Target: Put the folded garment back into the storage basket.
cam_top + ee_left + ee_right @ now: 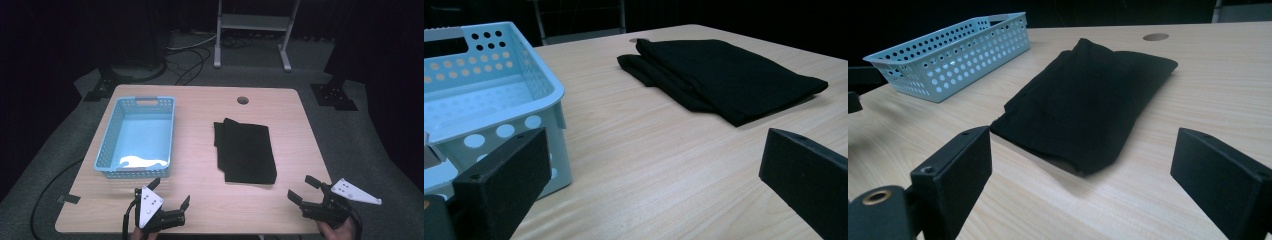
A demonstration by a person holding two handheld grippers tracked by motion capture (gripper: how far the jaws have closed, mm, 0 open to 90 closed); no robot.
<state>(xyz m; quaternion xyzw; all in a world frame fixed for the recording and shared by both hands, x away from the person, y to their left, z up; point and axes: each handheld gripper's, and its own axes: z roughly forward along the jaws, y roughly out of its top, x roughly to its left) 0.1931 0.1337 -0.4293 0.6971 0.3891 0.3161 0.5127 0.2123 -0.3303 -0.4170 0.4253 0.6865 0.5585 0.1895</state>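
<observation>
With both grippers, L [172, 192] and R [301, 189], spread wide and empty at the near edge, I judge the folded black cloth [247, 150], mid-table right of the blue basket [137, 137], may unfold if pinched by one layer.

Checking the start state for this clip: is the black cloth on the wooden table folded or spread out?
Folded. The black cloth lies as a compact rectangle with stacked layers showing along its edge.

Light wood table [200, 210] with round cable hole [243, 100] near far edge. Grey carpet floor [345, 145]. Grey metal stand [252, 22] behind table; black cables [187, 57] beside it. Surroundings dark.
</observation>
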